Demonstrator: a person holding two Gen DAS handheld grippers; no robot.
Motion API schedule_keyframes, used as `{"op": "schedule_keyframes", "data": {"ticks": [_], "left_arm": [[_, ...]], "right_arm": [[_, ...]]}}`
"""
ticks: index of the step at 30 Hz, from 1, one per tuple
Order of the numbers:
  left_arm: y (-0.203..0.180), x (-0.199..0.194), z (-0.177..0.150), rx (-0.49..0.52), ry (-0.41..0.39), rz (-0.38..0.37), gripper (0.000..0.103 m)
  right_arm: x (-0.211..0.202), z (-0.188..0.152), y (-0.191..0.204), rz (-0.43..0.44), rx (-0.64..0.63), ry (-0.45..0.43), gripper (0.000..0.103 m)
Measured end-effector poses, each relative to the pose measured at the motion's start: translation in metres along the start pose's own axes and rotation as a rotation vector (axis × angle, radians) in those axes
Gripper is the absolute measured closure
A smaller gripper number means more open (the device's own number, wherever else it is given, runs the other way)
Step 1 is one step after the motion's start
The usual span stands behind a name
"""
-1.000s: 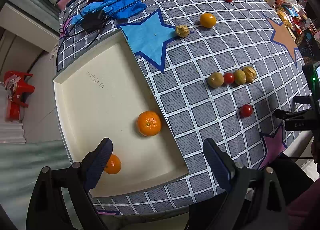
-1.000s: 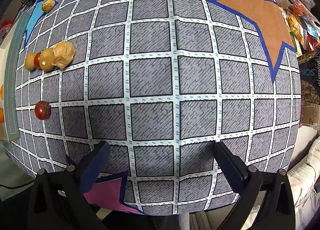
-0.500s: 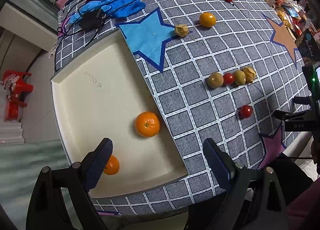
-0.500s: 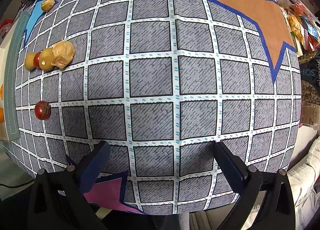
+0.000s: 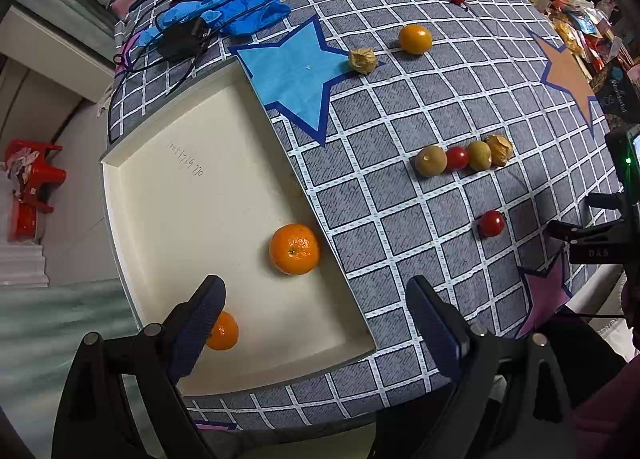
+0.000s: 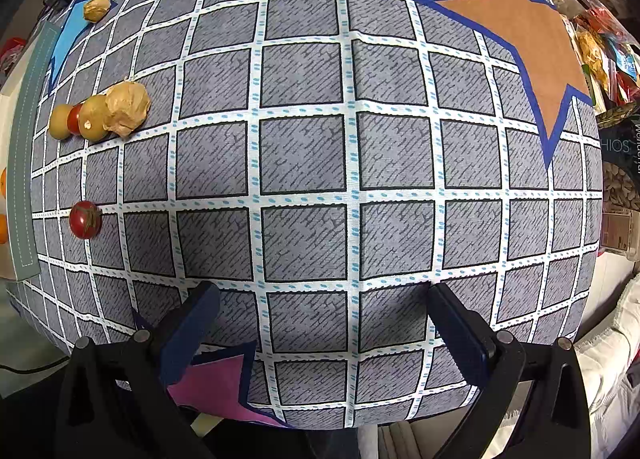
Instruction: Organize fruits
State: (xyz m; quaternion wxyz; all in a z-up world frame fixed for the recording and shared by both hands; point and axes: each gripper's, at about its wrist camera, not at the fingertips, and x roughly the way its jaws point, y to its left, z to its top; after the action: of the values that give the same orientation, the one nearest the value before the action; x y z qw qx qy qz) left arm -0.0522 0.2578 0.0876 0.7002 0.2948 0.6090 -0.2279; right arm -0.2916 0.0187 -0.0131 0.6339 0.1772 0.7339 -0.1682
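Two oranges (image 5: 294, 248) already lay in the cream tray (image 5: 192, 187) under the left gripper (image 5: 316, 313), spread and empty, while tomatoes (image 5: 491, 223) and husked fruit waited beyond the equally released, empty right gripper (image 6: 322, 317).

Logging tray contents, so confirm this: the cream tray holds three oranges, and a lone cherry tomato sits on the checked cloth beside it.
Not quite. The cream tray holds two oranges, not three: a larger one near its right wall and a smaller one by the left gripper, as the left wrist view shows. The lone cherry tomato does sit on the checked cloth.
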Motion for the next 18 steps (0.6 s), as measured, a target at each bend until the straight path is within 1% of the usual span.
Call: {"op": "schedule_keyframes", "data": {"ticks": [18], "left_arm": [[0.0014,-0.0013,-0.0031,-0.001,-0.007,0.003,0.009]], "right_arm": [[0.0000,-0.0018,-0.0001,0.002,-0.003,-0.008,0.000]]}}
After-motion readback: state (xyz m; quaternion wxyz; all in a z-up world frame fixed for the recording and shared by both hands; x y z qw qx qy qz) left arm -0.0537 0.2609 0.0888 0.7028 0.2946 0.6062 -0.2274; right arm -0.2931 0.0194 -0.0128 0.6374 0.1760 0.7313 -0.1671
